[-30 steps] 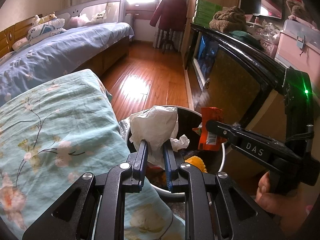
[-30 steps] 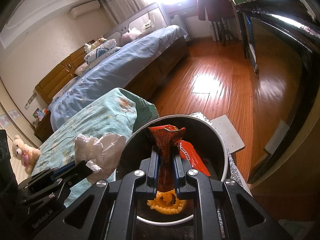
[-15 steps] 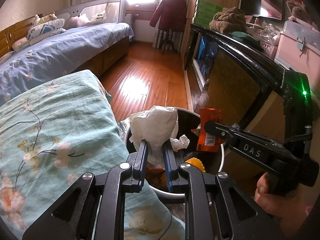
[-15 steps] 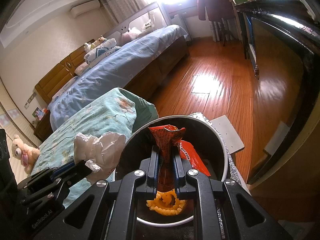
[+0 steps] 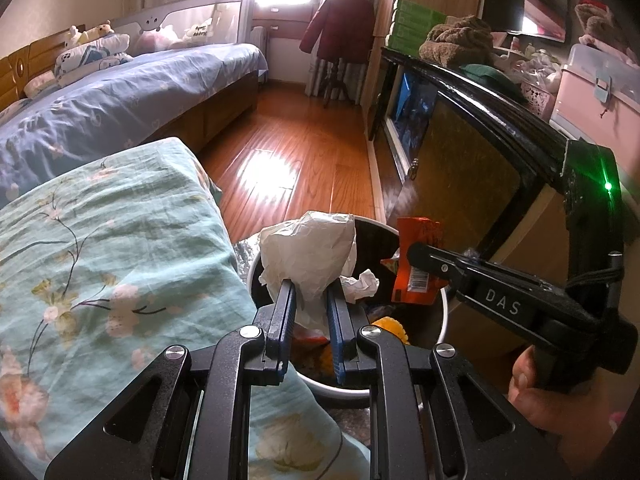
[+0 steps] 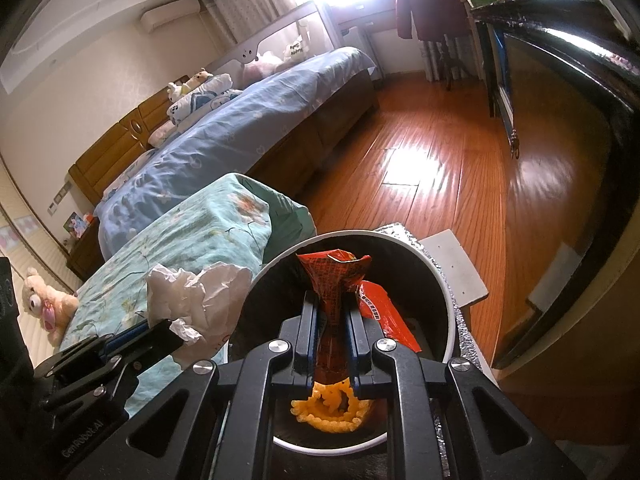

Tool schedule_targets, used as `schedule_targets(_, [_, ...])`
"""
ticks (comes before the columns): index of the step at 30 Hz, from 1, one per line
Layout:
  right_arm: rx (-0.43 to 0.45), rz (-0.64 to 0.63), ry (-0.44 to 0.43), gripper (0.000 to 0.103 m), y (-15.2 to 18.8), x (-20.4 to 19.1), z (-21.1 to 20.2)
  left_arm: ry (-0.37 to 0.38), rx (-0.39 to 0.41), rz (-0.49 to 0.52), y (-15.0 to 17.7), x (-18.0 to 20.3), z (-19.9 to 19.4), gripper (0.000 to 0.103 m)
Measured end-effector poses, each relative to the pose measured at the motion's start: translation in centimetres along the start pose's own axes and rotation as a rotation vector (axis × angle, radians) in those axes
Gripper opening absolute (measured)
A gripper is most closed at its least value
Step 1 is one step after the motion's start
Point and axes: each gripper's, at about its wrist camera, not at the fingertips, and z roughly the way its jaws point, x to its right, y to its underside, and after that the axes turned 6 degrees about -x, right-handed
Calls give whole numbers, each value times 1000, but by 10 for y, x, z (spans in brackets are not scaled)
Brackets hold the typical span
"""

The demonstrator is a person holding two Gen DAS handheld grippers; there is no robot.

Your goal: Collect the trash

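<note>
Over the round white-rimmed trash bin [image 6: 448, 292] both grippers hang with their loads. The left gripper [image 5: 310, 300] has its blue fingers pressed onto a crumpled white tissue [image 5: 310, 256], which bulges out above the tips and sits over the bin's near-left rim, right beside the floral quilt [image 5: 100, 248]. The right gripper [image 6: 331, 316] pinches a red snack wrapper [image 6: 334, 276] by its twisted neck, the long axis of the wrapper running straight out along the fingers and standing over the middle of the bin's opening. Below it lie another red wrapper [image 6: 384, 316] and an orange ring-shaped snack [image 6: 328, 410] on the dark bottom.

The relation that matters is plainly vertical: each piece of trash seems to have the bin mouth beneath it, the wrapper more centrally than the tissue. Letting go looks like the likely next step; the tissue, nearer the rim, probably risks catching the edge or landing on the quilt unless nudged further inward first.
</note>
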Motion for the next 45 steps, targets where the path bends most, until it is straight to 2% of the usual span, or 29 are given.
schedule_targets(7, [-6,16,6,17,1,4,2,15,-10,-15,0,-4,3,16])
schedule_targets(12, [-5,48,5,43,2,16,-4,29,-21,-37,0,-9,2,23])
schedule_targets(16, [6,58,-5,53,5,17,-15,26,-6,-61,3,-13,-6,41])
schedule_targets(19, [18,58,-17,57,8,17,-28,28,3,-78,7,-17,-14,42])
schedule_targets(22, [33,51,-31,67,11,11,-42,27,19,-96,13,-22,-27,47])
schedule_targets(27, [65,45,-53,78,22,2,-68,30,49,-122,26,-32,-50,48])
schedule_targets(30, [94,50,-68,84,33,-5,-87,18,73,-130,37,-37,-66,55])
schedule_targets(31, [102,52,-70,85,38,-7,-93,15,80,-135,42,-39,-70,58])
schedule_targets(39, [123,36,-58,88,73,-24,-121,0,131,-178,81,-54,-108,63])
schedule_targets(45, [147,-2,-34,93,89,-52,-130,-39,189,-165,104,-56,-134,76])
